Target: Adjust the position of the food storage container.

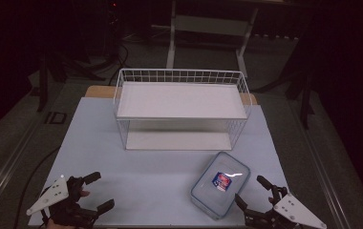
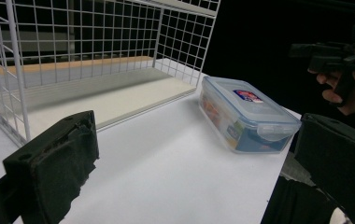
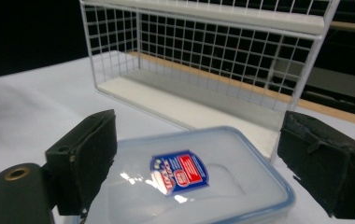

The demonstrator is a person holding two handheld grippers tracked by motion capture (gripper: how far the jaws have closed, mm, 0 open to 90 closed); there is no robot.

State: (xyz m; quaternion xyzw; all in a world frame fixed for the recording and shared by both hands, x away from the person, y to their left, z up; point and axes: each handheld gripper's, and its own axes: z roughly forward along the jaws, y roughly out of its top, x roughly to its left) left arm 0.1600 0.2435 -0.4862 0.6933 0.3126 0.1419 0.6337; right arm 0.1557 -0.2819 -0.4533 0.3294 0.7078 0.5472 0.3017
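Container (image 1: 220, 184) — one clear plastic box with a blue-edged lid and a red and blue label (image 1: 222, 181) — lies flat on the white table (image 1: 146, 171), just in front of the right gripper (image 1: 250, 191) and a little to its left. In the right gripper view the two black jaws stand wide apart, one at each side of the lid (image 3: 189, 182), and they hold nothing; the box is close under them but I cannot tell if a jaw touches it. Something colourful is inside the box (image 2: 241, 116), too blurred to name.

Left gripper (image 1: 99, 192) is also released, with its jaws spread and empty, near the front edge of the table at the left side. Between it and the container is only bare white surface. In its own view the container is ahead and to the right, and the other hand (image 2: 348, 88) with its gripper is seen farther off.

Beyond both grippers stands one white wire rack (image 1: 182, 107) with two shelves — a lower board (image 1: 177, 140) and an upper board (image 1: 179, 100) — and its open side faces the grippers. The far corner of the container is near the right front post of the rack, apart from it. The lower shelf is free, and so is the upper one.

The container lies close to the front right edge of the table; around the table the room is dark, with one metal frame (image 1: 208, 28) behind.
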